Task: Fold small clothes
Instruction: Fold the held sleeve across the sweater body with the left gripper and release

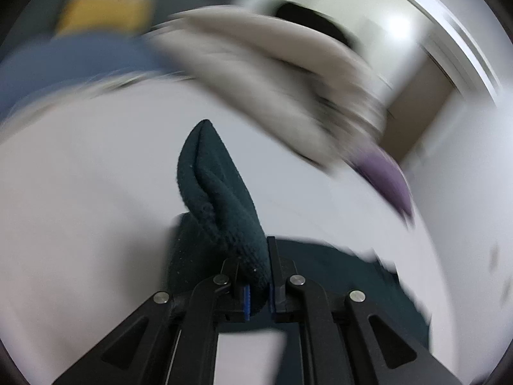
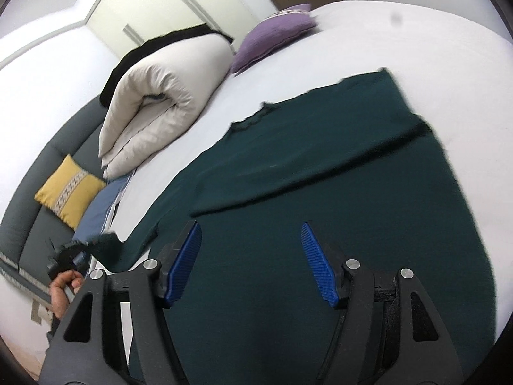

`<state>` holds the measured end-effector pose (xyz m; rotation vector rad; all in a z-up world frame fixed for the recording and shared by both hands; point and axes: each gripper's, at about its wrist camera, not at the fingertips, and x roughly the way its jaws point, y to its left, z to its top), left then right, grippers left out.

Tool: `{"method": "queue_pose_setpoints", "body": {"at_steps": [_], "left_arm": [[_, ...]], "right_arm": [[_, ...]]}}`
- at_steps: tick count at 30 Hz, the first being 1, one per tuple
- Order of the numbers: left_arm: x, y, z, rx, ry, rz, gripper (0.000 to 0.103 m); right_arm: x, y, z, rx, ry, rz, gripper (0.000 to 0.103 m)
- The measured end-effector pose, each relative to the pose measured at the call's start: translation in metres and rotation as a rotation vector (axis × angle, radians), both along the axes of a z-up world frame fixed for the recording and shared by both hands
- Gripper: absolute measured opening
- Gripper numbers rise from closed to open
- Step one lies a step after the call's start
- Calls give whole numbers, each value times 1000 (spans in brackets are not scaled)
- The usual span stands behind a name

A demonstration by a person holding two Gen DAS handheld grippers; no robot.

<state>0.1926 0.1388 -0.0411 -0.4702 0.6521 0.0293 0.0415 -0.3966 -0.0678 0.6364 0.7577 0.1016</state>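
A dark green knit sweater [image 2: 320,176] lies spread on the white bed [image 2: 416,48], with one sleeve folded across its body. My left gripper [image 1: 253,256] is shut on the end of the other sleeve [image 1: 218,192], which bunches up between the blue pads. In the right wrist view that gripper [image 2: 69,253] sits at the lower left, held by a hand [image 2: 61,292], with the sleeve end [image 2: 105,243] in it. My right gripper [image 2: 250,227] hovers open over the sweater's lower body, and nothing is between its fingers.
A rolled cream duvet [image 2: 160,96] lies along the far side of the bed, with a purple pillow [image 2: 272,38] beyond it. A yellow cushion [image 2: 67,189] and a blue cloth [image 2: 96,208] rest against the dark padded headboard [image 2: 48,160].
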Motion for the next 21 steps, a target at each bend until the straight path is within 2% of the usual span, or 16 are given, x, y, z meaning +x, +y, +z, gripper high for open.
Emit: {"method": "queue_pose_setpoints", "body": {"at_steps": [3, 5, 7, 8, 9, 10, 11, 12, 14, 18, 21], "left_arm": [[9, -118, 3, 154, -23, -216, 9], [11, -193, -17, 248, -1, -347, 12], [12, -239, -42, 295, 55, -443, 31], [10, -263, -61, 306, 115, -505, 51], [9, -271, -70, 305, 144, -528, 60], [6, -275, -75, 299, 157, -533, 62], [1, -271, -76, 281, 157, -526, 70], [-4, -266, -75, 270, 154, -519, 85], [-15, -248, -65, 250, 130, -503, 95], [-41, -214, -56, 197, 103, -514, 97], [-49, -174, -52, 130, 82, -448, 95]], "right_arm": [[-12, -23, -6, 19, 2, -50, 63], [-21, -41, -11, 38, 5, -86, 63], [-26, -53, -16, 48, 13, -112, 63], [-28, -59, -19, 48, 23, -119, 63], [-28, -62, -21, 47, 33, -121, 64], [-28, -66, -24, 47, 44, -121, 64], [-28, -69, -25, 48, 48, -120, 64], [-26, -70, -26, 45, 52, -120, 69], [-19, -69, -28, 40, 60, -113, 73], [18, -49, -26, 62, 56, -33, 73], [62, -17, -28, 78, 66, 64, 73]]}}
